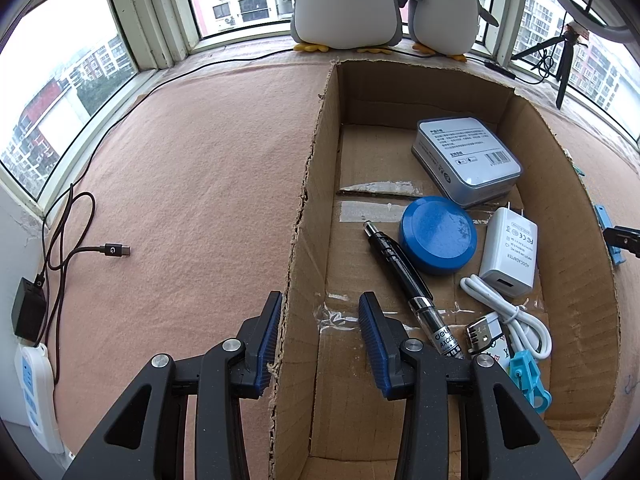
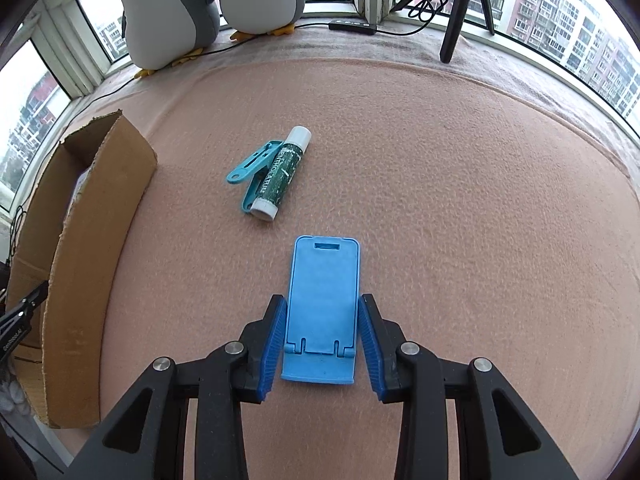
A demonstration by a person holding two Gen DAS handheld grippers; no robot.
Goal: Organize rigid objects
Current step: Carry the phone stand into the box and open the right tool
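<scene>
So the right gripper [image 2: 322, 344] is sitting clamped, I think, across the blue phone stand [image 2: 322, 312], its long axis pointing straight ahead, cardboard box [image 2: 80, 240] lying off left.

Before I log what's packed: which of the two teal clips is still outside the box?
The teal clip beside the lip balm on the pink cloth; it touches the lip balm tube. The other teal clip lies inside the cardboard box, by the white cable.

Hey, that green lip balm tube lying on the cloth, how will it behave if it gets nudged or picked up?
The lip balm tube is round and lies on its side, so it would probably roll, though the teal clip against it may block one way. It looks stiff and light. Its smooth barrel might slip between pads.
</scene>
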